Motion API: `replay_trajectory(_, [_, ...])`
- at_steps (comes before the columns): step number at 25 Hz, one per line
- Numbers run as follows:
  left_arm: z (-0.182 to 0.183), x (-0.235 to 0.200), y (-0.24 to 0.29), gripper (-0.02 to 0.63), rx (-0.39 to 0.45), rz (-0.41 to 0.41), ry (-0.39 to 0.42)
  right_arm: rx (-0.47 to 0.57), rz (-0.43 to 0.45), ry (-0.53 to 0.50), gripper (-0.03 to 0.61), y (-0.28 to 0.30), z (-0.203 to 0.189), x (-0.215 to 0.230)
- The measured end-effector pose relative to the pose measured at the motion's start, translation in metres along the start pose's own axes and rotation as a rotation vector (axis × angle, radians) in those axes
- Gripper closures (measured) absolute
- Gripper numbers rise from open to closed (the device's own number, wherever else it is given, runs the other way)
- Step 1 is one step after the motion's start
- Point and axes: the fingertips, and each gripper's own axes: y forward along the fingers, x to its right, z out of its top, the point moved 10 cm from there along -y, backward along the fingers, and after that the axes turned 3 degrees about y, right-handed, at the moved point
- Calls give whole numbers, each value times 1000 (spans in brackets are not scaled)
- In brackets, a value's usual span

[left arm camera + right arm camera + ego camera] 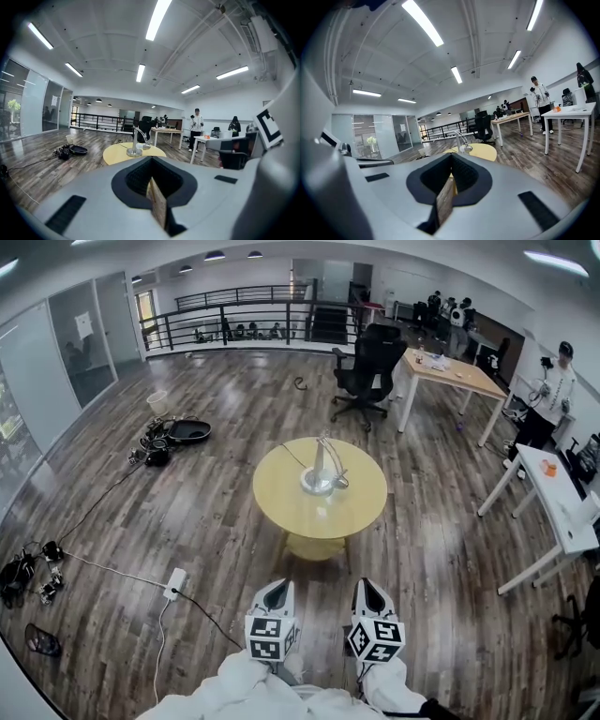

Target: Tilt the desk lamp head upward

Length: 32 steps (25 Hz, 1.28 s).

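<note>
A silver desk lamp (pixel 321 472) stands on a round yellow table (pixel 291 507) in the middle of the room, its head bent low over its round base. My left gripper (pixel 276 587) and right gripper (pixel 368 585) hang side by side well short of the table's near edge, both shut with nothing between the jaws. The left gripper view looks over its closed gripper (pixel 153 182) toward the lamp (pixel 135 142) and table (pixel 115 154) far ahead. In the right gripper view, the closed gripper (pixel 450 182) is also far from the lamp (pixel 463 142) on the table (pixel 486 151).
A black office chair (pixel 369 367) and a wood-topped desk (pixel 452 372) stand behind the table. White desks (pixel 555 498) line the right side. A power strip (pixel 174 583) with cables lies on the floor at left, and a black pan with gear (pixel 174 435) farther back. People stand at the back right.
</note>
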Motion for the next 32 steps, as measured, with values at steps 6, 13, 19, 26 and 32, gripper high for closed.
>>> replay_trajectory(6, [16, -38, 52, 615, 5, -20, -2, 7, -24, -8, 566, 62, 14, -1])
replay_trajectory(13, [27, -73, 100, 615, -15, -26, -8, 11, -49, 10, 566, 117, 22, 2])
replay_trajectory(19, [37, -91, 129, 615, -16, -19, -12, 11, -63, 14, 566, 146, 30, 9])
replay_trajectory(26, [40, -103, 154, 615, -27, -10, -23, 12, -62, 14, 566, 173, 38, 17])
replay_trajectory(32, [42, -109, 189, 615, -38, -15, -14, 1, -67, 15, 566, 206, 40, 31])
